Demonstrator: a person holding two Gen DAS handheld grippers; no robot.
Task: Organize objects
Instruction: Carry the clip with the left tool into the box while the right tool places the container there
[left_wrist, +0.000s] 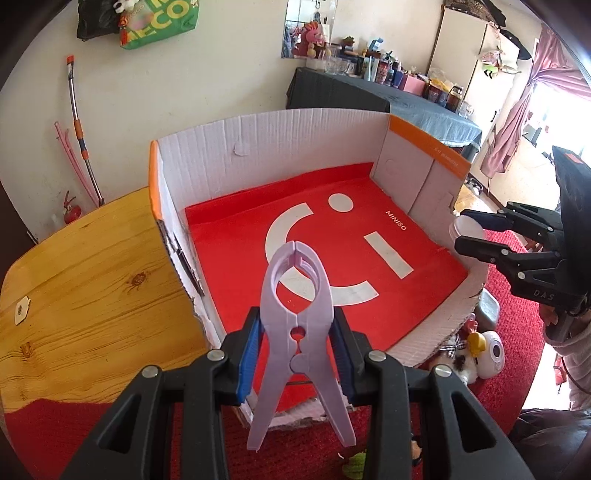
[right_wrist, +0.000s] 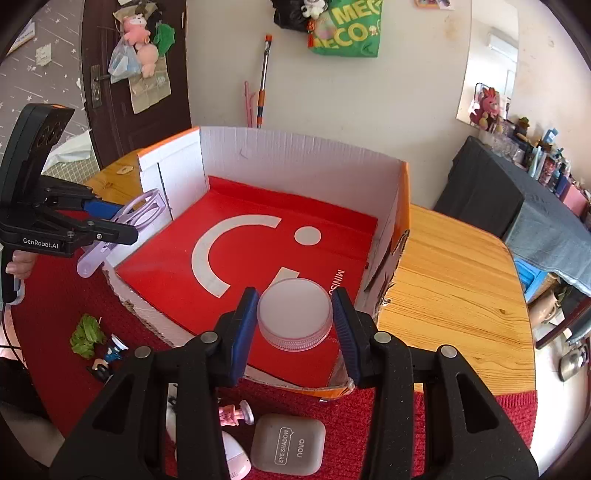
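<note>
Left gripper and right gripper both angle downward, jaws clamped on loads.

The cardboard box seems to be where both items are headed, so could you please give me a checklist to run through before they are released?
1. Left tool grips the lilac clothes peg: ok.
2. Right tool grips the round white jar: ok.
3. Cardboard box open, its red liner bare: ok.
4. Jar over the box floor: ok.
5. Peg past the box's near wall: cannot tell.
6. The two tools apart: ok.
</note>
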